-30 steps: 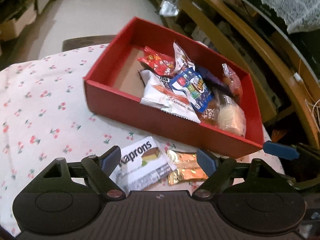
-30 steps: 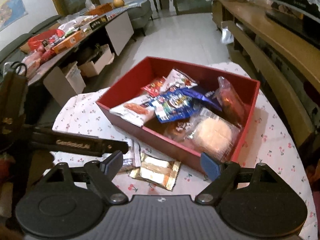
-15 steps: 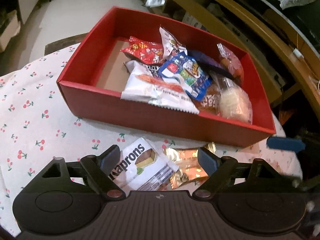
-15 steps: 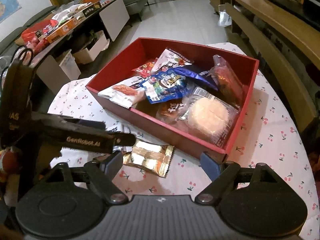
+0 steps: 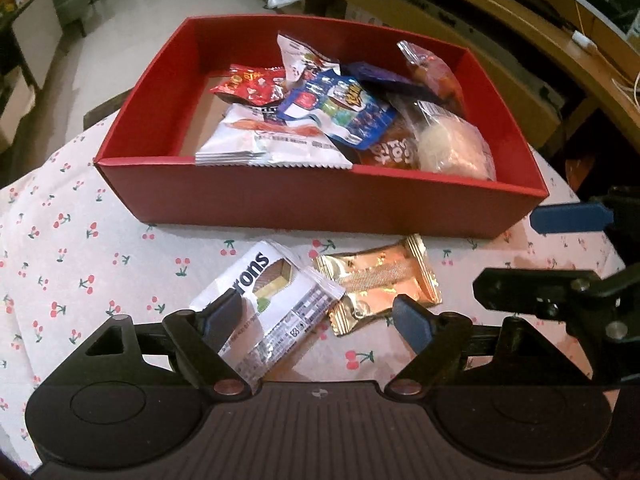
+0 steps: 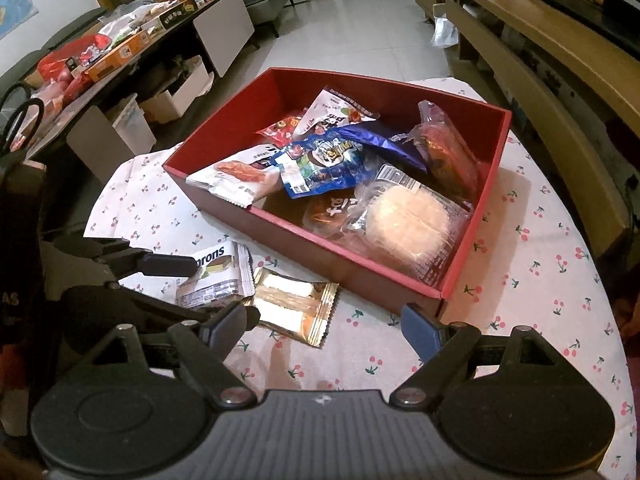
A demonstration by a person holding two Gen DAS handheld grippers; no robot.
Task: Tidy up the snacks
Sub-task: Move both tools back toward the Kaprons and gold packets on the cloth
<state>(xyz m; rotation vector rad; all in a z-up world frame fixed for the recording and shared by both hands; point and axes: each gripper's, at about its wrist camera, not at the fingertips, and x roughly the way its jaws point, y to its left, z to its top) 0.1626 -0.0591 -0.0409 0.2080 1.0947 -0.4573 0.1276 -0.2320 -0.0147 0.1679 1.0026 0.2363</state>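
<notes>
A red box (image 5: 320, 204) (image 6: 316, 256) sits on the cherry-print tablecloth and holds several snack packs. In front of it lie a white wafer pack (image 5: 276, 300) (image 6: 216, 276) and a gold foil pack (image 5: 380, 276) (image 6: 292, 300). My left gripper (image 5: 320, 316) is open, low over the cloth, with the white pack between its fingers and the gold pack just ahead of its right finger. My right gripper (image 6: 324, 324) is open and empty, just behind the gold pack and near the box's front corner. The left gripper's fingers (image 6: 168, 264) also show in the right wrist view over the white pack.
The right gripper's blue fingertip (image 5: 568, 218) and dark frame reach in at the right of the left wrist view. A cluttered low table (image 6: 120, 44) stands at the far left. A wooden bench (image 6: 560, 60) runs along the right. The table edge curves close on the right.
My left gripper has moved forward and down, so the white pack now sits between its fingers. My right gripper has moved closer to the gold pack and the box.
</notes>
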